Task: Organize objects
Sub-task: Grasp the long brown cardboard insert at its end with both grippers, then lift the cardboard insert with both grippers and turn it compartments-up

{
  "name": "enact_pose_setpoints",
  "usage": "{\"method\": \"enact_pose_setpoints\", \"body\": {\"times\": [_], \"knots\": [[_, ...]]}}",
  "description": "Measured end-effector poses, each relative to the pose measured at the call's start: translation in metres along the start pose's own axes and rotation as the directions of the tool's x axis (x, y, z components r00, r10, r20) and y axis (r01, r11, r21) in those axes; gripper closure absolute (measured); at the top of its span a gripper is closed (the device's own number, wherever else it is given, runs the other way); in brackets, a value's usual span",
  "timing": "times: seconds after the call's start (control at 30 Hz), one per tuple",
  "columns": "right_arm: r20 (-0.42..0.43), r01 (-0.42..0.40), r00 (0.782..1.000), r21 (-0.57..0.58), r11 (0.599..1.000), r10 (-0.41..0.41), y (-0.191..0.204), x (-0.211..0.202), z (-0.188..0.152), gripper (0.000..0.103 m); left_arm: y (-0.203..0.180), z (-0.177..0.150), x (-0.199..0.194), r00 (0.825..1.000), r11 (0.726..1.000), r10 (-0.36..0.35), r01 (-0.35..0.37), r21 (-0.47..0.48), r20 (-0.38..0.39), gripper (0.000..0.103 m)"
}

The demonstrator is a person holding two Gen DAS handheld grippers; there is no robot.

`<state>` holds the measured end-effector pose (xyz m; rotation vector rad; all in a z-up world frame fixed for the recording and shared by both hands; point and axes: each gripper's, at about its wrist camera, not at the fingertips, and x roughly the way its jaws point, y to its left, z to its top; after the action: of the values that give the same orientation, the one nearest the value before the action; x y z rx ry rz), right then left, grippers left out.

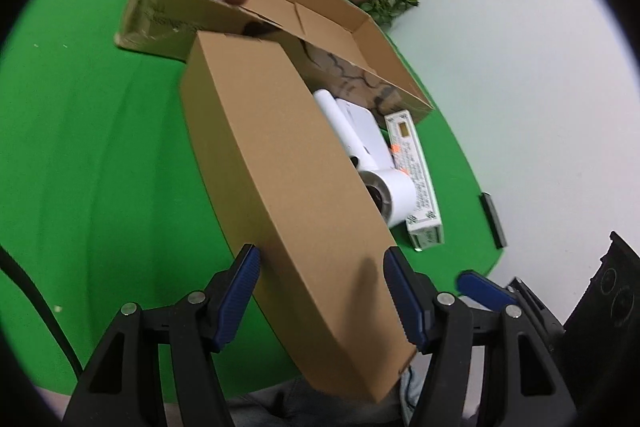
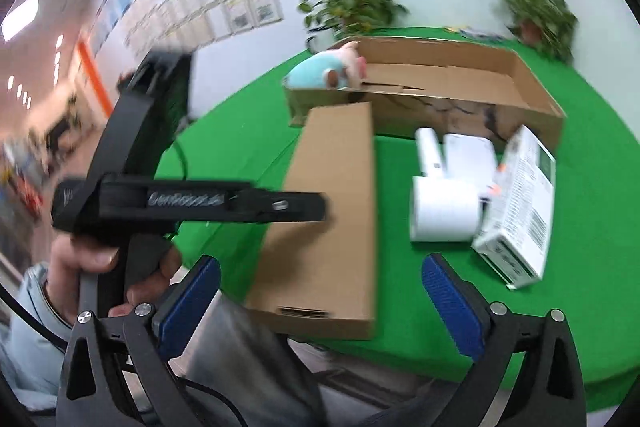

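Observation:
A long closed brown carton (image 1: 288, 187) lies on the green table, its near end between the blue pads of my left gripper (image 1: 326, 297), which is shut on it. The carton also shows in the right wrist view (image 2: 332, 211), with the left gripper (image 2: 192, 203) at its left side. My right gripper (image 2: 320, 307) is open and empty, just short of the carton's near end. Right of the carton lie a white device with a paper roll (image 2: 448, 195) and a white printed box (image 2: 520, 211). Behind them stands a large open cardboard box (image 2: 532, 95) with a blue plush toy (image 2: 320, 71) at its left end.
Two potted plants (image 2: 348, 7) (image 2: 536, 11) stand at the table's far edge by the white wall. The table's near edge (image 2: 440, 363) is close under the right gripper. A black bar (image 1: 494, 219) lies off the table's right edge in the left wrist view.

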<state>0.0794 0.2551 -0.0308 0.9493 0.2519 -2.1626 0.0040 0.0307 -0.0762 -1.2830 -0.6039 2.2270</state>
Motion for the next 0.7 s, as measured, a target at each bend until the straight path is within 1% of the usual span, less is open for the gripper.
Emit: {"method": "enact_pose_setpoints", "body": {"times": [0.07,0.1,0.17,0.2,0.23,0.3,0.33,0.37,0.43,0.47,0.5,0.57,0.63,0.67,0.7], "knots": [[-0.018,0.05,0.999,-0.071,0.996,-0.052,0.017,0.009,0.002,0.003,0.002,-0.002,0.001,1.0,1.0,0.003,-0.003,-0.004,-0.006,0.04],[-0.032,0.087,0.995,-0.112,0.99,-0.091,0.028,0.015,-0.002,0.003,0.005,-0.003,0.001,1.0,1.0,0.005,-0.005,-0.01,-0.005,0.04],[-0.053,0.171,0.982,-0.163,0.972,-0.182,0.039,0.028,-0.004,0.003,0.012,-0.004,-0.003,1.0,1.0,0.001,-0.001,-0.028,0.004,0.04],[-0.061,0.206,0.974,-0.18,0.962,-0.22,0.042,0.036,-0.003,0.006,0.015,-0.005,-0.004,1.0,0.999,-0.002,0.002,-0.034,0.006,0.04],[-0.067,0.218,0.97,-0.181,0.959,-0.233,0.041,0.041,-0.003,0.015,0.018,-0.007,-0.007,1.0,0.999,-0.002,0.003,-0.039,0.008,0.04],[-0.077,0.234,0.966,-0.166,0.958,-0.249,0.038,0.049,-0.003,0.024,0.021,-0.009,-0.009,1.0,0.999,-0.004,0.005,-0.045,0.01,0.04],[-0.074,0.224,0.969,-0.155,0.962,-0.237,0.034,0.049,-0.003,0.025,0.022,-0.01,-0.009,1.0,0.999,-0.009,0.01,-0.051,0.014,0.04],[-0.076,0.209,0.972,-0.136,0.968,-0.221,0.031,0.048,-0.004,0.025,0.024,-0.012,-0.012,1.0,0.998,-0.016,0.017,-0.057,0.019,0.04],[-0.08,0.147,0.985,-0.057,0.988,-0.151,0.021,0.044,-0.002,0.025,0.027,-0.015,-0.02,0.998,0.996,-0.043,0.045,-0.075,0.038,0.04],[-0.083,0.101,0.992,0.002,0.995,-0.1,0.014,0.043,0.0,0.025,0.027,-0.016,-0.023,0.997,0.995,-0.057,0.061,-0.083,0.048,0.04],[-0.086,0.033,0.996,0.083,0.996,-0.026,0.004,0.041,0.002,0.025,0.028,-0.017,-0.026,0.996,0.993,-0.069,0.074,-0.093,0.059,0.04],[-0.086,-0.052,0.994,0.181,0.982,0.068,-0.005,0.042,0.003,0.025,0.028,-0.019,-0.037,0.994,0.993,-0.061,0.069,-0.099,0.087,0.04],[-0.077,-0.124,0.986,0.263,0.957,0.149,-0.011,0.044,0.001,0.025,0.024,-0.02,-0.048,0.993,0.995,-0.038,0.047,-0.088,0.109,0.041],[-0.071,-0.162,0.979,0.305,0.938,0.192,-0.016,0.046,0.001,0.025,0.022,-0.02,-0.055,0.992,0.995,-0.025,0.036,-0.088,0.125,0.042],[-0.066,-0.213,0.965,0.36,0.908,0.252,-0.021,0.05,-0.001,0.025,0.021,-0.02,-0.061,0.99,0.996,-0.016,0.029,-0.09,0.138,0.045]]}}
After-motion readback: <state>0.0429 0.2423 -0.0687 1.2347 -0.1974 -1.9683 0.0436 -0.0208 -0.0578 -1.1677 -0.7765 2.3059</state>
